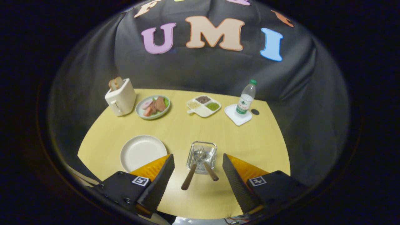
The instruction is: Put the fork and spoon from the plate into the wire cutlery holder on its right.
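A wire cutlery holder (202,156) stands on the yellow table just ahead of my fingers, between them. A fork (207,164) and a spoon (193,170) with brown handles lean in it, heads down in the basket and handles crossing toward me. To the left of the holder sits a round white plate (142,152) with nothing on it. My gripper (198,167) is open, held above the table with the two handles in the gap between its fingers, touching neither.
At the back of the table stand a cream toaster (120,97) with bread, a plate of food (153,107), a divided dish of grains (203,105) and a water bottle (246,99) on a white coaster. The table's front edge lies below my fingers.
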